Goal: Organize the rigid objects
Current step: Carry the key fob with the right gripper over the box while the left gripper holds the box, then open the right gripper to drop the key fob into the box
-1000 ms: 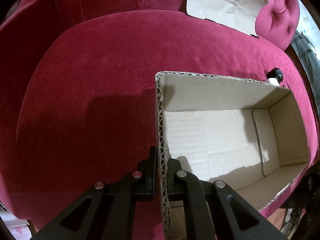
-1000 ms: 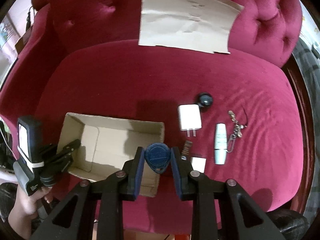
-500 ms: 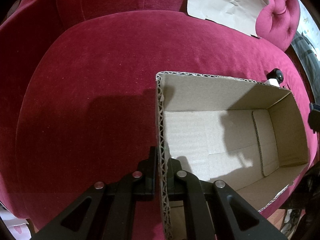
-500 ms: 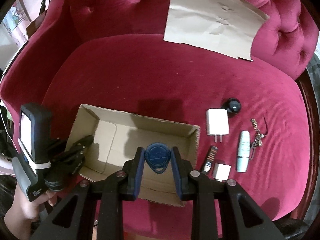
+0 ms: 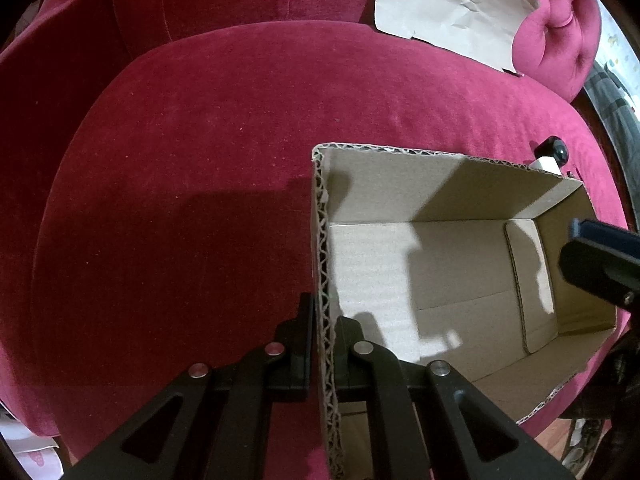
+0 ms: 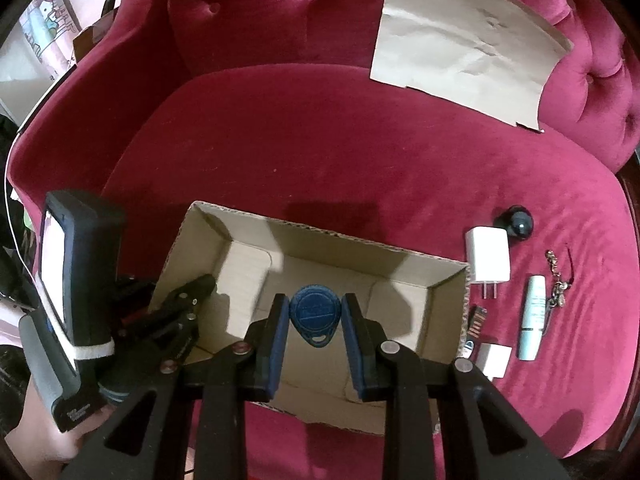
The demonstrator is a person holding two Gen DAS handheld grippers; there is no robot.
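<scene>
Right wrist view: the right claw (image 6: 314, 316) is clamped on a blue teardrop key fob (image 6: 314, 312), its blue pads pressing the fob's two sides, and it hangs over the open cardboard box (image 6: 448, 312) with the fob above the bare box floor. Judging by that placement, the fob is about to be let go into the box, the first of the small things to be gathered there. The left claw (image 5: 323, 356) is pinched tight on the box's short corrugated wall, one finger inside and one outside, probably so the light box cannot slide or tip on soft velvet while things drop in. A hand (image 6: 44, 432) holds that gripper's grip at the lower left.

Just beside the box's right wall lie the things not yet sorted: a white charger (image 6: 488, 260), a dark round knob (image 6: 518, 222), a pale tube (image 6: 534, 316), a small chain (image 6: 558, 280), a white cube (image 6: 496, 360) and a thin dark stick (image 6: 478, 320).

All rest on the seat of a crimson velvet sofa (image 6: 320, 152) with a tufted back, against which a creased sheet of brown paper (image 6: 468, 40) leans
</scene>
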